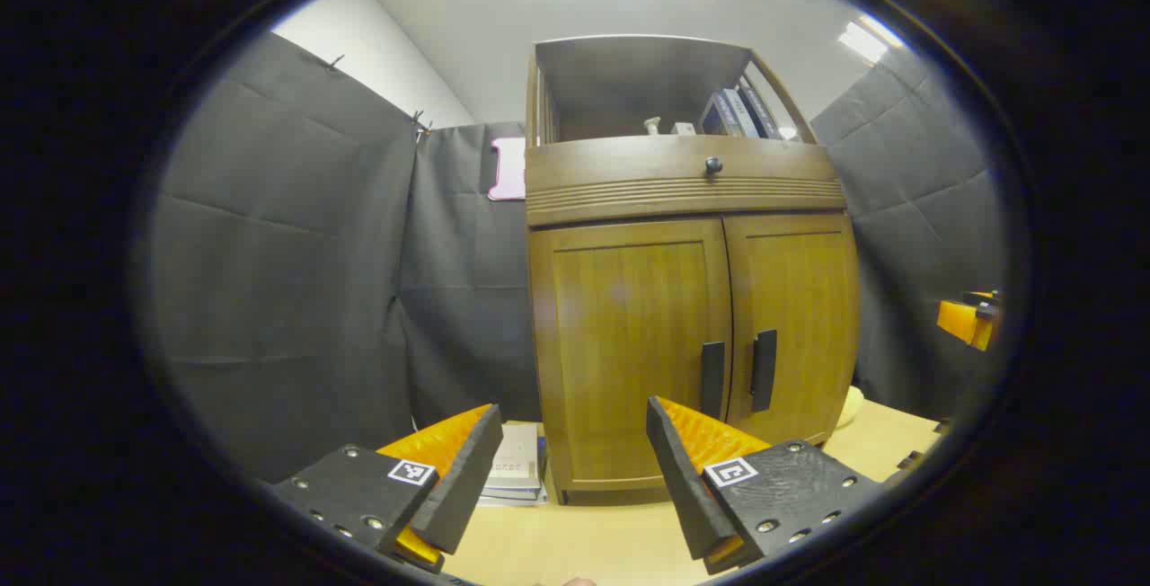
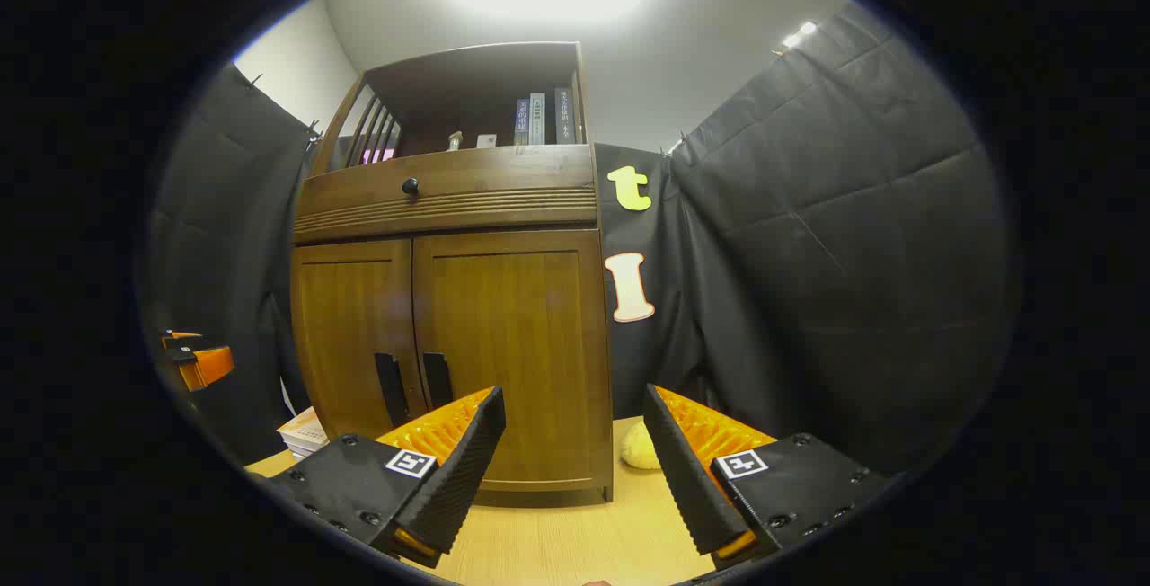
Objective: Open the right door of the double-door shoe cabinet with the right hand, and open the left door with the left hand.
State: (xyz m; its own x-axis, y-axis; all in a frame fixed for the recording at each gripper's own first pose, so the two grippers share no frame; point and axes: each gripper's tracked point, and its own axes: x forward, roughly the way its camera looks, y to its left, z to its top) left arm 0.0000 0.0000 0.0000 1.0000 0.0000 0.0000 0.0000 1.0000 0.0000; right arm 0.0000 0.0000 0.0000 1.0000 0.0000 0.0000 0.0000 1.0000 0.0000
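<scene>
Brown wood shoe cabinet (image 1: 687, 298) stands on a pale table (image 1: 611, 537), both doors closed. Left gripper view: left gripper (image 1: 575, 469) has its fingers spread wide, nothing between them, short of the cabinet front. Left door (image 1: 629, 343) and right door (image 1: 791, 325) meet at a centre seam; left handle (image 1: 712, 379) and right handle (image 1: 764, 370) flank it, close together. Books (image 1: 517, 469) lie beside the cabinet's left foot, partly hidden by a finger. Right gripper's tip is cut off at the rim (jaws not readable here). Bare table lies before the doors.

Right gripper view: right gripper (image 2: 575, 465) gapes wide, empty, in front of the right door (image 2: 512, 352), clear of it. A finger covers the bottom of the right handle (image 2: 437, 379). Pale rounded object (image 2: 640, 448) sits by the cabinet's right corner (identity unclear). Open tabletop between fingers and cabinet base.
</scene>
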